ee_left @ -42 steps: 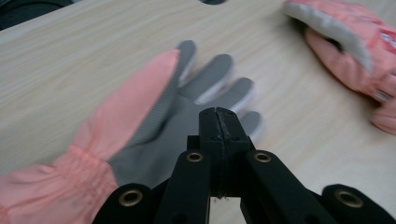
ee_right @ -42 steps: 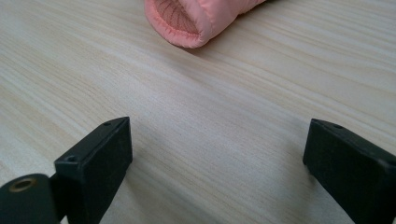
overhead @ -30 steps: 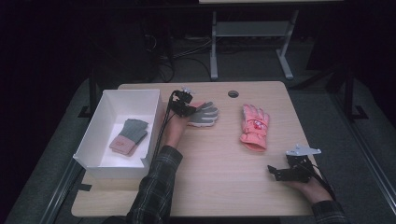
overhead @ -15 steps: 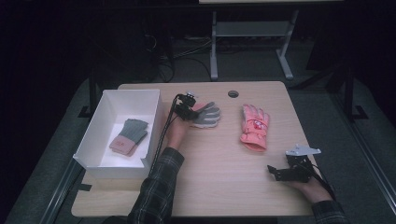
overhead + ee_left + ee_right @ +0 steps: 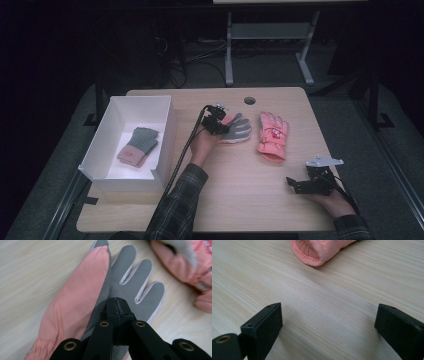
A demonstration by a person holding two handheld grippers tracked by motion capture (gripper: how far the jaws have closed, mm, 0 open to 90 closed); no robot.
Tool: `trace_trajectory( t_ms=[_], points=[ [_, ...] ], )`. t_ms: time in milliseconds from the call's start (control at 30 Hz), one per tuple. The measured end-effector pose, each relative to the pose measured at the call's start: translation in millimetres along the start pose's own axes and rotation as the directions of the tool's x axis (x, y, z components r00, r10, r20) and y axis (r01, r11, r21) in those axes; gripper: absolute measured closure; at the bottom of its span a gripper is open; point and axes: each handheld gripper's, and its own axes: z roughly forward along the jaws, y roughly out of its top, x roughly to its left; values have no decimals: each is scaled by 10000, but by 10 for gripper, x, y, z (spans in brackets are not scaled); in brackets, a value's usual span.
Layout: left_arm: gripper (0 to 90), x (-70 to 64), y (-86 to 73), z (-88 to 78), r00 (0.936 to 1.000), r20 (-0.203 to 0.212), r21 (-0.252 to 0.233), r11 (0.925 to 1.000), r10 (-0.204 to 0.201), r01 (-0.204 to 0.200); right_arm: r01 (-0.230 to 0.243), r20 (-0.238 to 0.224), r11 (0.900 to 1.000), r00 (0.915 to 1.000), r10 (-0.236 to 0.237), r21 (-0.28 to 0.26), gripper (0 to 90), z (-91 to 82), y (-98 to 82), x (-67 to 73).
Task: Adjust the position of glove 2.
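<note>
The cuff end of the grey-palmed, pink-backed padded glove (image 5: 100, 287) disappears under the left gripper (image 5: 218, 121), whose black jaws are pressed together on its textured palm, pinching the fabric. That glove lies palm up near the middle of the pale wooden table (image 5: 240, 200), fingers pointing toward the second pink padded glove (image 5: 272, 136) just beside it. In the right gripper view that second glove is cut off at the top, only its ribbed cuff opening (image 5: 312, 251) showing. The right gripper (image 5: 311, 183) rests low at the table's near right corner, its jaws spread wide with bare wood between them. In the open white box (image 5: 165, 125) at the left lies a folded grey and pink knitted item (image 5: 137, 146), too small to make out further. Beyond the table the room is dark; a grey metal frame (image 5: 270, 32) and loose cables (image 5: 175, 65) sit on the floor.
</note>
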Motion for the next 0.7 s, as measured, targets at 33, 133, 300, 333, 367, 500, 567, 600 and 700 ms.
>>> trace_trajectory(
  t_ms=[33, 133, 300, 333, 367, 500, 567, 600, 700],
  points=[
    [898, -13, 8, -12, 10000, 4, -58, 10000, 65, -65, 0, 0, 10000, 10000, 0, -2, 71, 0, 0, 0],
    [898, 31, 33, -123, 9997, -187, -150, 9997, 179, -182, -1, 0, 10000, 10000, 1, -1, 71, 0, 0, 0],
    [898, 293, 15, -297, 9941, -1082, -293, 9996, -77, 46, -7, -1, 10000, 10000, 7, -6, 71, 1, 0, 1],
    [898, 360, 4, -321, 9929, -1175, -315, 9994, -200, 164, -2, 3, 10000, 10000, 2, 0, 71, 0, 0, 1],
    [898, 421, -7, -339, 9910, -1304, -320, 9991, -318, 279, -3, 1, 10000, 10000, 3, -4, 70, 1, 0, 1],
    [898, 552, -66, -328, 9847, -1623, 51, 9979, -628, 645, -5, 1, 10000, 10000, 5, -4, 71, 1, 0, 1],
    [897, 556, -99, -303, 9868, -1526, 367, 9975, -537, 600, -5, 0, 10000, 10000, 5, -4, 70, 1, 0, 1],
    [897, 550, -116, -294, 9874, -1503, 522, 9970, -486, 570, -6, -1, 10000, 10000, 6, -3, 71, 1, 0, 2],
    [897, 532, -175, -309, 9896, -1367, 683, 9962, -446, 544, -6, -2, 10000, 10000, 6, -2, 70, 1, 1, 2]
  ],
)
